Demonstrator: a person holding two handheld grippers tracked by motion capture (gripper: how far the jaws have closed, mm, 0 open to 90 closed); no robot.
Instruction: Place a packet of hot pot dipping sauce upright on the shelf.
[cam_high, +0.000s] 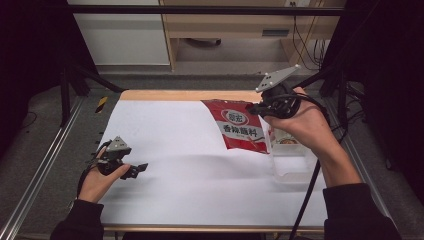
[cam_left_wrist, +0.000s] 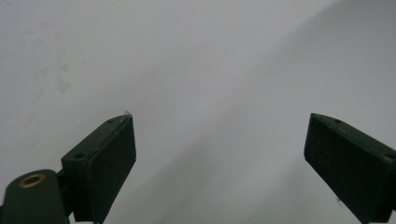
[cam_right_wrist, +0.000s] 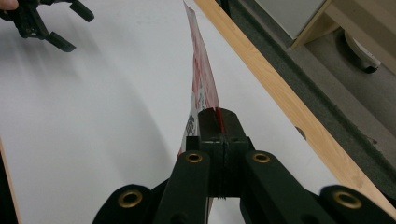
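Observation:
A red seasoning packet (cam_high: 239, 126) with white labels hangs in the air over the right half of the white table (cam_high: 175, 165). My right gripper (cam_high: 256, 107) is shut on its upper right corner. Seen edge-on in the right gripper view, the packet (cam_right_wrist: 201, 79) runs away from the clamped jaws of the right gripper (cam_right_wrist: 218, 122). My left gripper (cam_high: 140, 169) rests low at the table's left, jaws apart and level. The left gripper view has its two black fingers (cam_left_wrist: 100, 161) wide apart over bare white surface, with nothing between them; the left gripper (cam_left_wrist: 219, 154) is open.
A clear plastic container (cam_high: 291, 159) stands on the table under my right hand. A wooden strip (cam_high: 190, 95) edges the far side of the table, and metal rails run along both sides. The left gripper (cam_right_wrist: 46, 18) appears far off in the right gripper view.

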